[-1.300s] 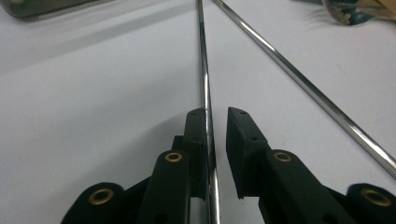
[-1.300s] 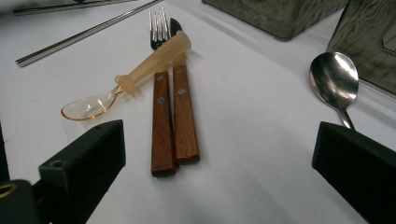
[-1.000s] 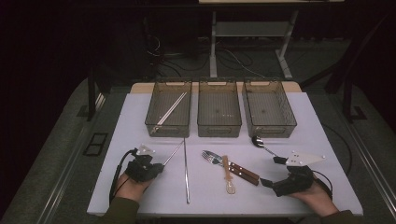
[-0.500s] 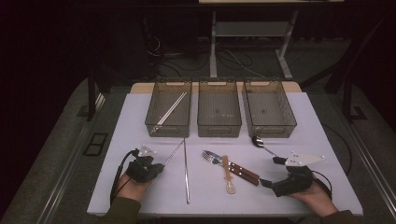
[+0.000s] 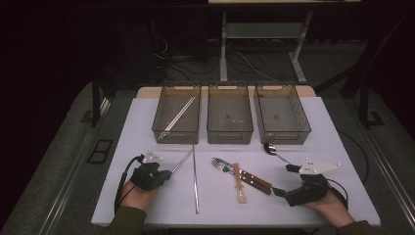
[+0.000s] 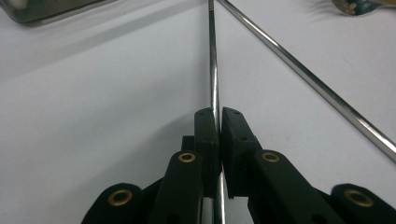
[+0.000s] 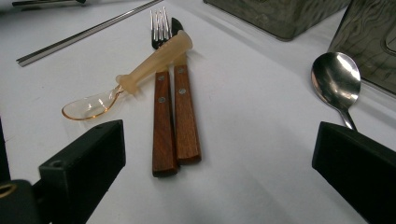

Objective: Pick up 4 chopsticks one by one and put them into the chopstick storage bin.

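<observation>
At the near-left of the white table [image 5: 342,127], a thin metal chopstick [image 6: 213,70] lies clamped between the closed jaws of the left gripper [image 6: 219,122], its shaft running away toward twelve o'clock in the left gripper view. A second chopstick [image 6: 303,74] lies just beside it, slanting off toward four o'clock and untouched. In the high view the left gripper [image 5: 164,174] is seen at about seven o'clock on the table, with the left tray [image 5: 169,132] beyond it at twelve — two pale chopsticks [image 5: 180,113] already rest inside.

The step in hand is judged to be the grasp, now made; what is called for next is a lift and a carry to that left tray, with the thin shaft kept from slipping or pivoting in the pads.

Farther out, the right gripper [image 5: 288,180] is held with its jaws wide open and empty, aimed at the wooden-handled fork and knife [image 7: 175,116], a translucent plastic spoon [image 7: 135,79] laid across them — a metal spoon [image 7: 336,79] lies at two o'clock.
</observation>
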Tool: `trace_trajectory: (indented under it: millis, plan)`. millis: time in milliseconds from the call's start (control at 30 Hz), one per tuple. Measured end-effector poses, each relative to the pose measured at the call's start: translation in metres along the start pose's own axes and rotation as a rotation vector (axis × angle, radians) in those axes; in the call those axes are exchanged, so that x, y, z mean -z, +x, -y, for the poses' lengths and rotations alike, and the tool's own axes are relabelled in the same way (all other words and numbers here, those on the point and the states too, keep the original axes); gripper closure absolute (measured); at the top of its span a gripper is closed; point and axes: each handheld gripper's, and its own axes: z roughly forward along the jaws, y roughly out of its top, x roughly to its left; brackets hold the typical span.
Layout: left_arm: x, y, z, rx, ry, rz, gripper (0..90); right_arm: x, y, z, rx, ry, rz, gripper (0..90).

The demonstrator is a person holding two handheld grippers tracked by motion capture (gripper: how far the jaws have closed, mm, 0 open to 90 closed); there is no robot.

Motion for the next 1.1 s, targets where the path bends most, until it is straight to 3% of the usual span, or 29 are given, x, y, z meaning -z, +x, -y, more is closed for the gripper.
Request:
trace_trajectory:
  millis: [300,767,1100]
  plan:
    - [0.005,0.001,-0.002,-0.017,-0.01,0.008,85.1,0.0,0.0,0.0,-0.001,-0.002,-0.003,2.5]
    - [0.012,0.002,-0.009,-0.062,-0.034,0.078,85.0,-0.01,0.0,-0.002,-0.028,-0.017,-0.042,2.5]
    - [0.02,0.004,-0.016,-0.078,-0.069,0.118,85.0,-0.009,-0.006,-0.001,-0.031,-0.009,-0.019,2.5]
